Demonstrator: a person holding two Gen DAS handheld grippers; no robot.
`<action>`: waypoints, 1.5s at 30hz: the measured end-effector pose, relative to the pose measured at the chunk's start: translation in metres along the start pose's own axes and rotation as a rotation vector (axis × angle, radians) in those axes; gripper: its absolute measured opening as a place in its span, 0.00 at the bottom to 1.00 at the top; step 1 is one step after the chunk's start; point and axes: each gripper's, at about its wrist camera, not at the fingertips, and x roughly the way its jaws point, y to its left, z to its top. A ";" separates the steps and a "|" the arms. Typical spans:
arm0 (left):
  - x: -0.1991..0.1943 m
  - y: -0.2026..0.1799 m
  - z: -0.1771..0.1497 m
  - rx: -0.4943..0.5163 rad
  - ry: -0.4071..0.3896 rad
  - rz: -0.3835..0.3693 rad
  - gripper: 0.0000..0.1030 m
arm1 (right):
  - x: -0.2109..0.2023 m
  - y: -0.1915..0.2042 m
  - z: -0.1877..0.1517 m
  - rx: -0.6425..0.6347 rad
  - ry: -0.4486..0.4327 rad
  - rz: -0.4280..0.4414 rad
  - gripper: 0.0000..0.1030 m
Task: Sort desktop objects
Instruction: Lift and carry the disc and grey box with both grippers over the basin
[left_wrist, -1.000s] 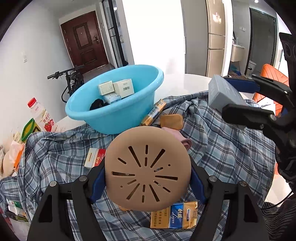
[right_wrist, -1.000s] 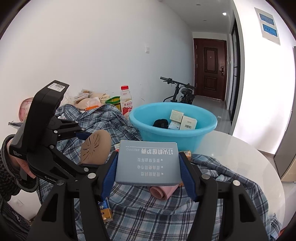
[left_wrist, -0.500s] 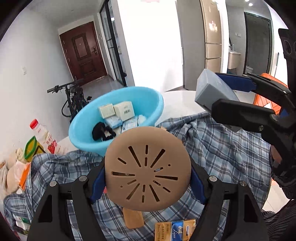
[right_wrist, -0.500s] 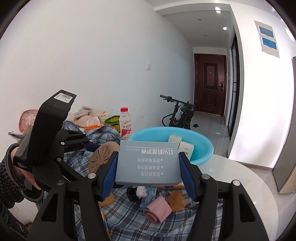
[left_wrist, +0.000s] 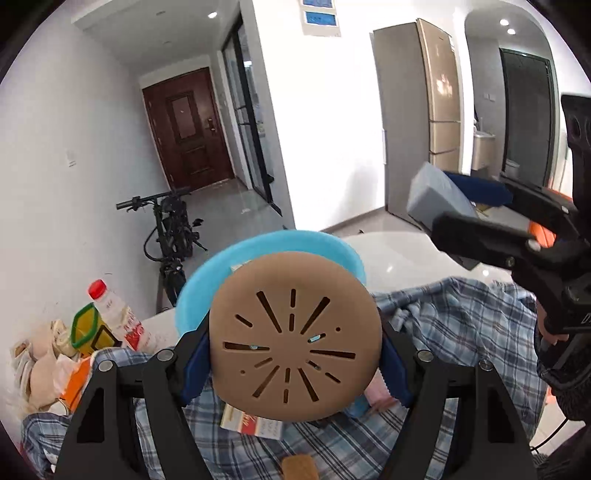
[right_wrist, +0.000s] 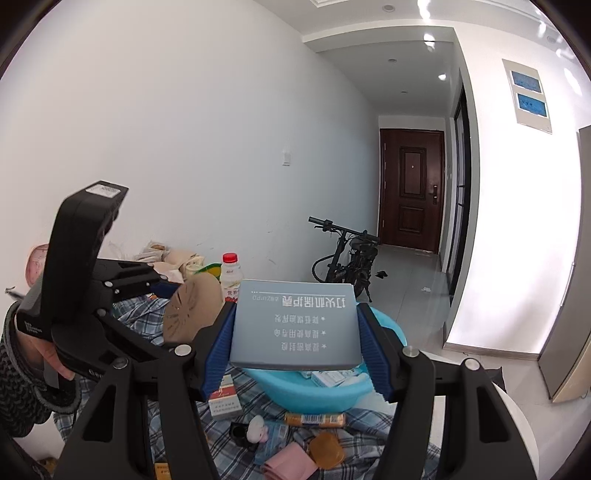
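Observation:
My left gripper (left_wrist: 295, 354) is shut on a round tan slotted disc (left_wrist: 295, 339), held high in front of the blue basin (left_wrist: 280, 242). My right gripper (right_wrist: 297, 328) is shut on a flat grey box (right_wrist: 295, 328) with Chinese print, held above the basin (right_wrist: 306, 391), which holds small boxes. In the left wrist view the grey box (left_wrist: 436, 195) and right gripper are at the right. In the right wrist view the disc (right_wrist: 192, 310) and left gripper are at the left.
A plaid cloth (right_wrist: 236, 450) covers the table with a cigarette pack (right_wrist: 223, 400), a biscuit tube (right_wrist: 314, 419), a pink roll (right_wrist: 288, 463) and a tan pad (right_wrist: 327, 448). A red-capped bottle (left_wrist: 114, 317) and bags stand at the left. The white table edge (right_wrist: 517, 432) is at the right.
Both grippers have risen with their objects and the views have tilted up. The basin and table items have dropped lower in both views.

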 end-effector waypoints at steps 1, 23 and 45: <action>0.000 0.005 0.006 -0.009 -0.006 0.002 0.76 | 0.004 -0.002 0.003 0.004 0.005 0.006 0.60; 0.090 0.083 0.077 -0.133 0.030 0.071 0.76 | 0.077 -0.058 0.039 0.091 0.033 -0.042 0.60; 0.227 0.121 0.058 -0.200 0.224 0.014 0.76 | 0.183 -0.105 0.000 0.158 0.282 -0.044 0.60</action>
